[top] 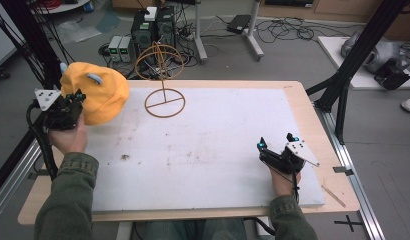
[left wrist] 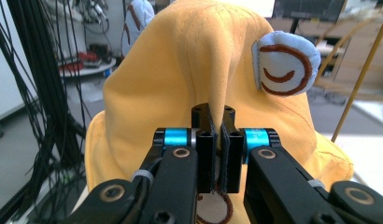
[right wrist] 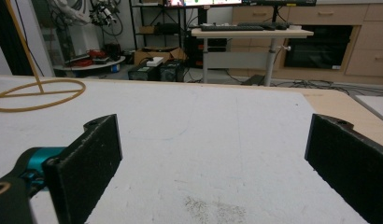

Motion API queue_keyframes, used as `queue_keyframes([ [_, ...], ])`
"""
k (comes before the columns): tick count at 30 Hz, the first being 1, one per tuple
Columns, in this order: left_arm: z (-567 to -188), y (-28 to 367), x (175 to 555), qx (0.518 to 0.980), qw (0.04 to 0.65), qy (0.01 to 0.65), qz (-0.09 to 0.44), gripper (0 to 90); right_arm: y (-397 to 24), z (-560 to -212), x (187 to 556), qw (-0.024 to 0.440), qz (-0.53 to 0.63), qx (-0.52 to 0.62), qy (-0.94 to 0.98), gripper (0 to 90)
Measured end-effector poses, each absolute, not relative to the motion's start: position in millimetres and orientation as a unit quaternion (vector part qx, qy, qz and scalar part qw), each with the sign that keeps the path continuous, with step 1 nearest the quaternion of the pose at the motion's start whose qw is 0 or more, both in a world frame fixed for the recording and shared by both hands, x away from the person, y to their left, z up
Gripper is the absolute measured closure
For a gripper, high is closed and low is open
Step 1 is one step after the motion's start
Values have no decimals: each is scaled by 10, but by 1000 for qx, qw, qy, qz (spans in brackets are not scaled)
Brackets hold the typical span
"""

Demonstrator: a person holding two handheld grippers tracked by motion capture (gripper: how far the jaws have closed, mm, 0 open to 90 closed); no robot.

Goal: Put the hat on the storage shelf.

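A white board [top: 208, 150] is laid over a wooden table [top: 313, 105], seen from above. At the far left edge of the table, an orange cap [top: 95, 92] is held up off the board by the left gripper [top: 73, 107], which is gripped in a person's left hand [top: 68, 137]. In the left gripper view, the two black jaws are seen pressed together on a fold of the cap's yellow-orange fabric [left wrist: 199, 60]. A pale blue ear-shaped patch [left wrist: 285, 63] with a brown curved line is sewn on the cap to the right of the fold, and another is seen at the far left.

A thin wire stand [top: 163, 80], made of a flat ring base and a rounded cage on a stem, is placed on the far part of the board, just right of the cap.

The right gripper [top: 275, 150] is held low over the near right part of the board in the right hand [top: 283, 182]. In the right gripper view, its jaws are seen spread wide apart with nothing between them, and the bare board [right wrist: 213, 140] lies ahead.
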State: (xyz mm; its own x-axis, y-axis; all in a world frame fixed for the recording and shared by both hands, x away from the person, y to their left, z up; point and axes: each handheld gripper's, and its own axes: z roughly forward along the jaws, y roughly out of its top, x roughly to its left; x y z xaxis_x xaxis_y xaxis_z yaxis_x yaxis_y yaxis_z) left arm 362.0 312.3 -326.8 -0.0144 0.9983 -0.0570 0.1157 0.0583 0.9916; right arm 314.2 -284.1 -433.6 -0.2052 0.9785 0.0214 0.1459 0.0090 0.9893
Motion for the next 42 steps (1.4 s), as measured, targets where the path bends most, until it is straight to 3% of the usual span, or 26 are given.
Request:
queue_keyframes([
  [9,-2783,3023,3578,493,502,509,497,871,-2837,-4329,3123,411,516,478,580,40],
  [18,-2392,2843,3687,495,520,484,502,871,-2845,-4327,3126,407,521,479,578,40],
  [42,-1949,1681,4629,571,520,429,468,870,-2821,-4328,3150,402,531,467,581,41],
])
